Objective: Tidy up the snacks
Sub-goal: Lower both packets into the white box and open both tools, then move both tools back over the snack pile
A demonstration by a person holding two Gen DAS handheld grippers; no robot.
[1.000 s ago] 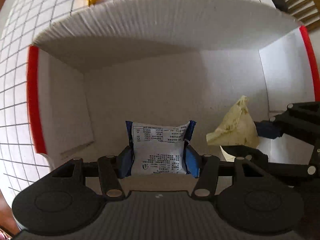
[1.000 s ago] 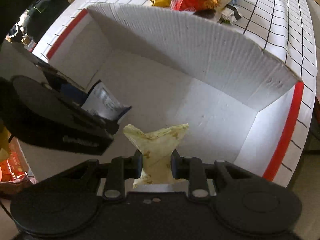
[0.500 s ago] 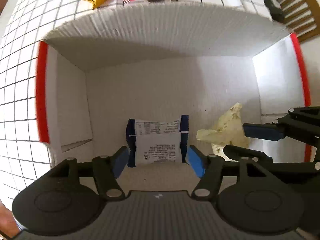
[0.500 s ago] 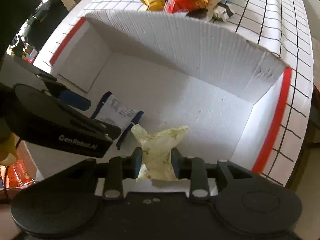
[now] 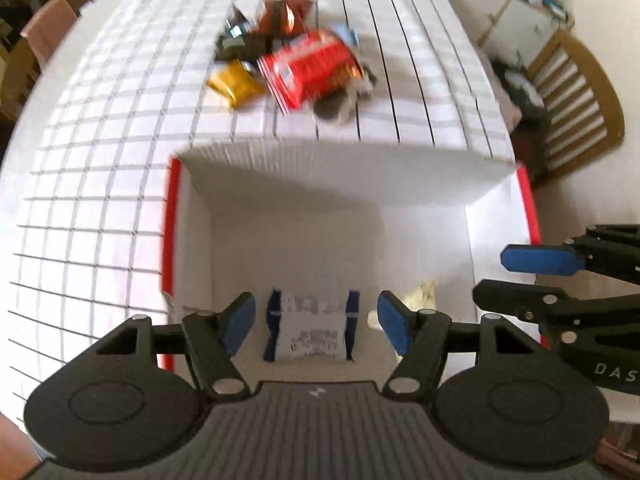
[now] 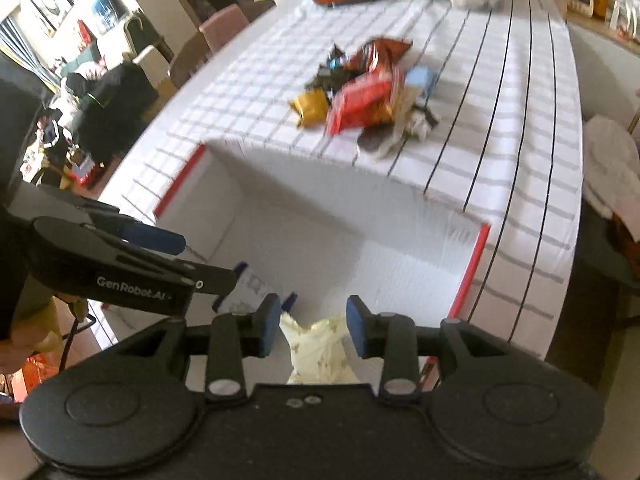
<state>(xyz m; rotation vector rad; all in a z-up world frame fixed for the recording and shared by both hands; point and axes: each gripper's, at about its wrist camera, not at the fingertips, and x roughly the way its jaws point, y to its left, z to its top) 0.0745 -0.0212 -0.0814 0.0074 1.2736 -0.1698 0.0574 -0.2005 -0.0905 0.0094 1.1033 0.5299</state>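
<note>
Hovering over the box point(image 5: 496, 216), left fingers point(image 5: 316, 322) released above the blue packet point(image 5: 312, 326), right fingers point(image 6: 312, 326) opening, clear of the yellow packet point(image 6: 320, 350).

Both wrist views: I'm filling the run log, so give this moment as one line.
left gripper: open | right gripper: opening, clear of pale packet | blue-white packet: in white box | snack pile: on table

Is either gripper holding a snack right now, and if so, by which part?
Nothing is held. The blue-and-white packet lies on the box floor, clear of the left gripper. The pale yellow packet lies free below the right gripper, whose jaws are opening.
</note>
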